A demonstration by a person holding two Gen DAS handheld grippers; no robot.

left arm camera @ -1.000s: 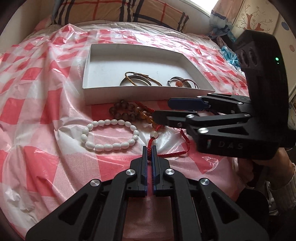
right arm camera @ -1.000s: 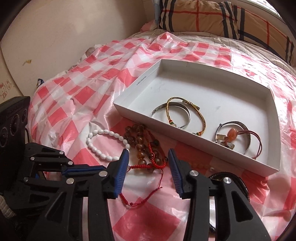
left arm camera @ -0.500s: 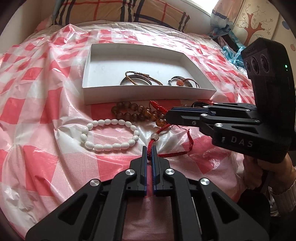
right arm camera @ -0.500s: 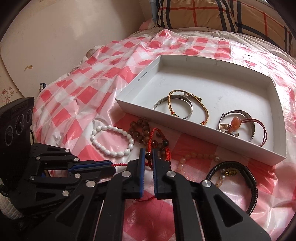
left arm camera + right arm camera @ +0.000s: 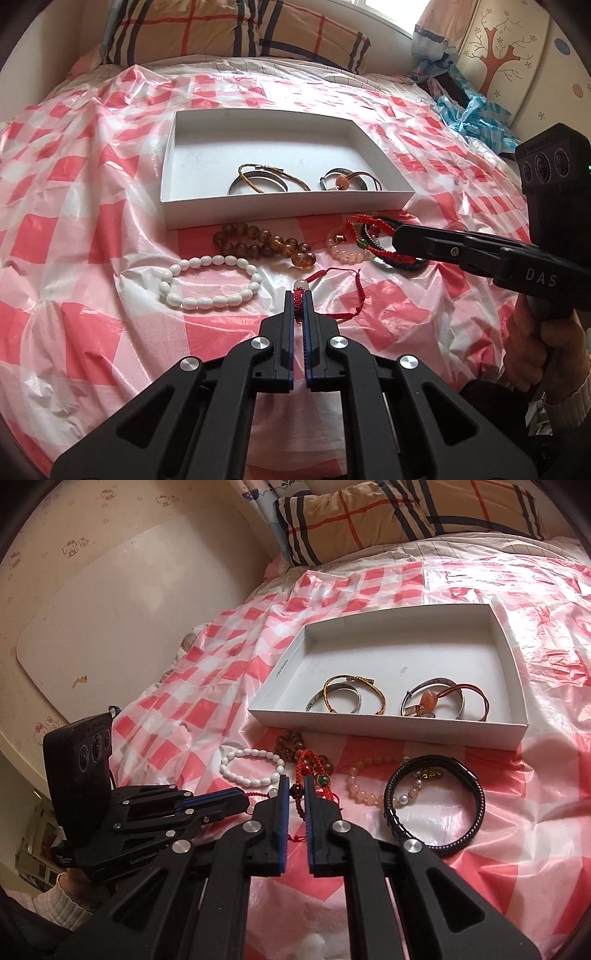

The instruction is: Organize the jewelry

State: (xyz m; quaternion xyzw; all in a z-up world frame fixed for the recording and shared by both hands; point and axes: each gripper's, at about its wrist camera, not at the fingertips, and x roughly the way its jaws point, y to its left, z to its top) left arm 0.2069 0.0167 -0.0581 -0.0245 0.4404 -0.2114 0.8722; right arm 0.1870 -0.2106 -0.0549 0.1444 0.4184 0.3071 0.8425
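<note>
Left wrist view first: the left gripper (image 5: 299, 295) is pinched tight on a thin red cord bracelet (image 5: 334, 275), the cord caught right between the fingertips with a pale bead sitting just beyond them. From the tips the cord loops out to the right across the pink checked plastic sheet (image 5: 74, 206), its long side running left to right. Over on the right, the right gripper (image 5: 397, 236) reaches in sideways, jaws narrow, clamped on a red braided bracelet (image 5: 369, 223). That braid is lifted above a pale pink bead bracelet (image 5: 347, 251) and stretches leftwards away from the tips, toward the amber bead bracelet (image 5: 266, 240). A white bead bracelet (image 5: 207, 277) lies flat left of the left gripper's tips. The white box (image 5: 280, 208) sits beyond it all, bangles inside near its front wall.

Right wrist view now: the right gripper (image 5: 295, 786) has just been closing, and the red braided bracelet (image 5: 308, 771) is squeezed between the blue pads, with a dark bead and a green bead at the tips. The braid rises up and away from the fingers toward the box (image 5: 388, 725), its long axis roughly in line with them. The left gripper (image 5: 243, 800) comes in from the left, narrow, its tip just beside the right fingers. A black braided bracelet (image 5: 436, 805) lies flat to the right, well clear of the pads.
</note>
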